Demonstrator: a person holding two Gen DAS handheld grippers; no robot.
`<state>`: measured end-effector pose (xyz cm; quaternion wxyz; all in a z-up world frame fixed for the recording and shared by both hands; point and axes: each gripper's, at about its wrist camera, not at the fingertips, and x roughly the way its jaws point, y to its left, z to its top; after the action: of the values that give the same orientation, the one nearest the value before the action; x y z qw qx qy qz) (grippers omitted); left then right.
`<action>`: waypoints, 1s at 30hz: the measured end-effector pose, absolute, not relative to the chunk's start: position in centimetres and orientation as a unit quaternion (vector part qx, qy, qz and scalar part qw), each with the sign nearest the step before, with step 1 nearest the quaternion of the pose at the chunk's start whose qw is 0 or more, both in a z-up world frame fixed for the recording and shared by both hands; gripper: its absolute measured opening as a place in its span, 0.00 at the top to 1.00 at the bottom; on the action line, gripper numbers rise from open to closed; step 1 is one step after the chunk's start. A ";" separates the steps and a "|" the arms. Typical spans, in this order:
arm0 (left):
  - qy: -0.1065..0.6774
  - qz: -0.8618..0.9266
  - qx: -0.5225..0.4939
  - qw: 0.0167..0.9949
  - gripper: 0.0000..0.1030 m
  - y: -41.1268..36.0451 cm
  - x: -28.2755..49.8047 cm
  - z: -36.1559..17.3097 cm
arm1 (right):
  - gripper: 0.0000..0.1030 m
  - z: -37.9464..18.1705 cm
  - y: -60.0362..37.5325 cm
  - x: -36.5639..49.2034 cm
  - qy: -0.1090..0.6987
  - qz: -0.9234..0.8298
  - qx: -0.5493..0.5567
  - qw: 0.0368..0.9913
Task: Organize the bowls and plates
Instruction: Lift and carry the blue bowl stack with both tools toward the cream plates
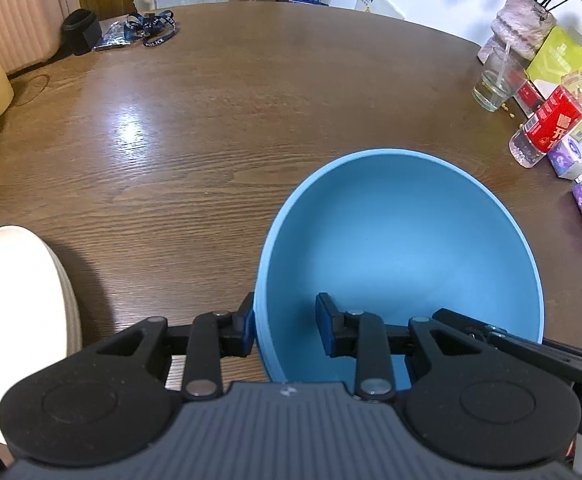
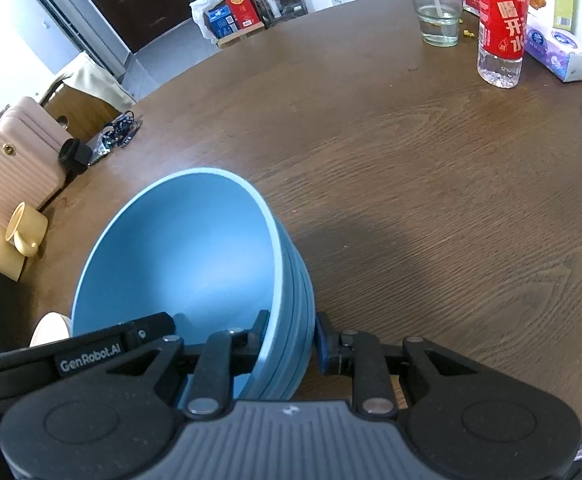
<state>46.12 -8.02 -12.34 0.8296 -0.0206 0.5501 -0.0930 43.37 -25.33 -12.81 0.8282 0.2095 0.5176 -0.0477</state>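
Nearest each lens, a blue bowl (image 1: 403, 248) is being straddled at its rim by both claws. On the brown wooden surface (image 1: 211, 120) the bowl is being seen in front of both cameras; whether it is resting on the wood or lifted cannot be told.

By the left claw (image 1: 285, 330), the bowl's left wall is being bracketed: one pad is touching the outside, the other is sitting inside with a gap, so the jaws are standing fairly wide.

By the right claw (image 2: 291, 340), the opposite, ridged wall is being bracketed the same way, one finger inside, one outside; a firm pinch cannot be told.

A white plate (image 1: 15, 312) is being shown left of the bowl, apart from it. Smaller items are being seen at the far edges: a red-labelled bottle (image 2: 501, 28), a glass (image 2: 439, 12) and a yellow mug (image 2: 25, 230).
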 end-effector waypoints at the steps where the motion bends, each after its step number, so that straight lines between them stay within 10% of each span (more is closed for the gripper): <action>1: 0.549 -0.094 -0.021 0.830 0.70 -7.7 46.1 -12.2 | 0.79 -12.6 -25.0 43.3 0.517 -0.048 0.209 0.829; 30: 0.530 -0.052 -0.075 0.843 0.70 5.4 42.7 -8.9 | 0.79 -8.6 -12.0 41.9 0.509 -0.002 0.157 0.847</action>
<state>42.72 5.41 -8.86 0.8432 -0.0746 0.5299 -0.0525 41.88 -12.03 -8.63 0.8466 0.1574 0.5085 -0.0019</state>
